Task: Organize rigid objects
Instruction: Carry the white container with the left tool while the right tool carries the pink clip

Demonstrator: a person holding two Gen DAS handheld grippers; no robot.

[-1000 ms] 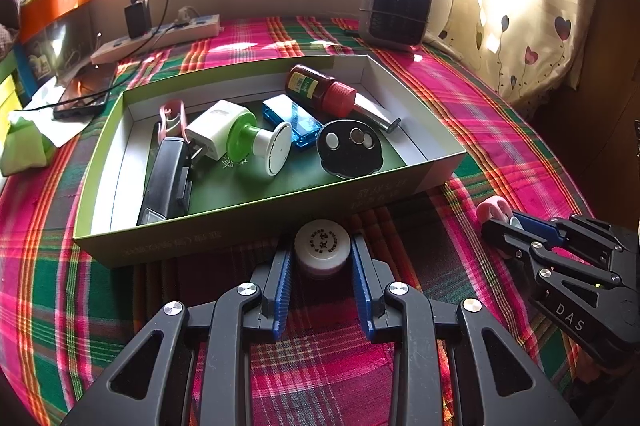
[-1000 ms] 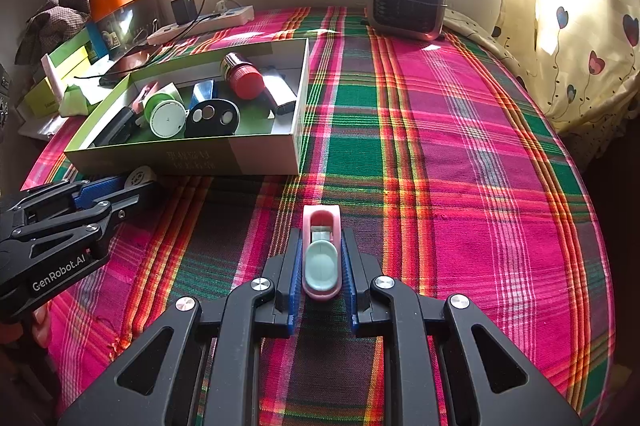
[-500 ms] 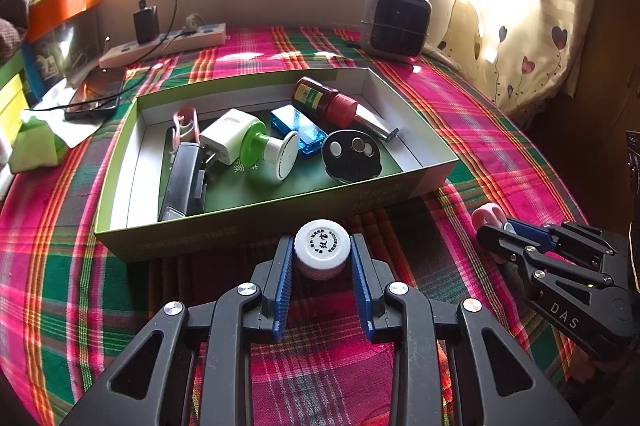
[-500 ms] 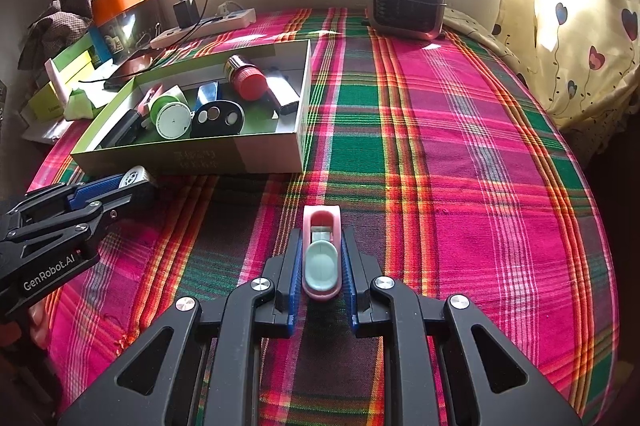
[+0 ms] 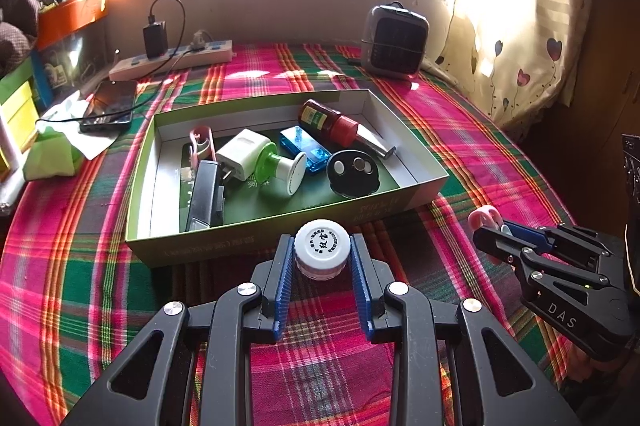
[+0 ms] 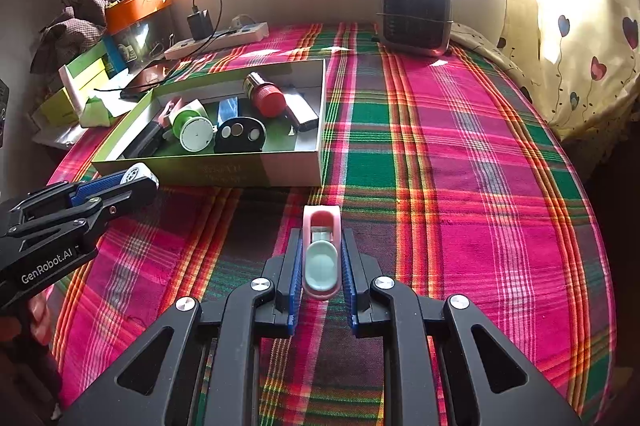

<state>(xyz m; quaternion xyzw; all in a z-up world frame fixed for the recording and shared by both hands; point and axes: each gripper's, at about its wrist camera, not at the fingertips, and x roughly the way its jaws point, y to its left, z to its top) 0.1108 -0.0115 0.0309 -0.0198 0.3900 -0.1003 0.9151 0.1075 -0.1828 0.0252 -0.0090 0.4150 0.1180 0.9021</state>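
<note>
A small white-capped jar (image 5: 322, 251) with printed characters on its lid sits clamped between the blue pads of my left gripper (image 5: 322, 256), just in front of the near wall of the green cardboard box (image 5: 248, 244). The same jar (image 6: 135, 175) shows at the left gripper's tip in the right wrist view. My right gripper (image 6: 321, 258) is shut on a pink clip-like case with a mint lever (image 6: 321, 254), above the plaid cloth to the right of the box (image 6: 294, 168). That pink case (image 5: 485, 220) also pokes out of the right gripper in the left wrist view.
The box holds a red-capped bottle (image 5: 328, 120), a white and green plug-in device (image 5: 260, 158), a blue case (image 5: 306, 146), a black disc (image 5: 354, 172), a black stapler-like tool (image 5: 204, 194) and pink clippers (image 5: 200, 142). A small heater (image 5: 394, 42), a power strip (image 5: 172, 60) and a phone (image 5: 110, 104) stand behind it.
My left gripper has risen and drawn back a little with the jar, so the box looks smaller and farther. The right gripper has stayed put with the pink case.
</note>
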